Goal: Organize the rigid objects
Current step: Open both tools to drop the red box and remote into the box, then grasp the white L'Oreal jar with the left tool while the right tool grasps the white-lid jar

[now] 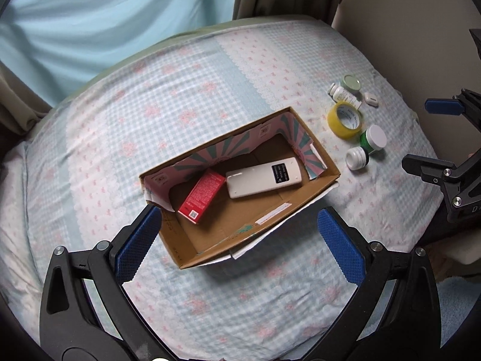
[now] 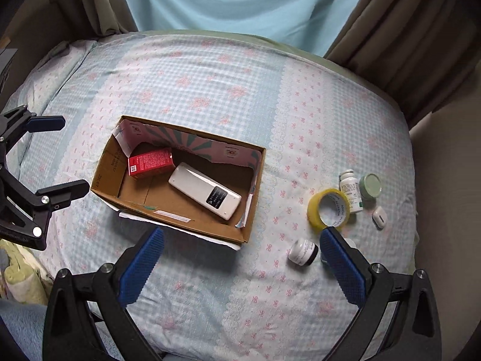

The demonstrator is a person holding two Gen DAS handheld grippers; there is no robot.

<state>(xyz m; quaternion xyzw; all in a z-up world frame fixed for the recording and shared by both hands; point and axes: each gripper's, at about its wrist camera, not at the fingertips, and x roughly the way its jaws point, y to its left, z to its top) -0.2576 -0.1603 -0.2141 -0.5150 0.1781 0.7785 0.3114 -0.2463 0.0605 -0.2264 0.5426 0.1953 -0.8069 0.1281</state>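
Both your grippers, left [image 1: 240, 228] and right [image 2: 242, 251], hang spread and empty. The box [image 2: 111, 165] already holds the remote [image 2: 204, 191] and red carton [image 2: 151, 162]. Next, I think, reach right for the tape roll [image 2: 327, 209] beside the jars.

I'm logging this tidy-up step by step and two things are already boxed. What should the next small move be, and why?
Probably lower the right tool, open and empty, onto the small white jar lying on its side nearest it. The red carton and white remote already lie in the cardboard box, while the jars, bottle and yellow tape roll remain on the bedspread.
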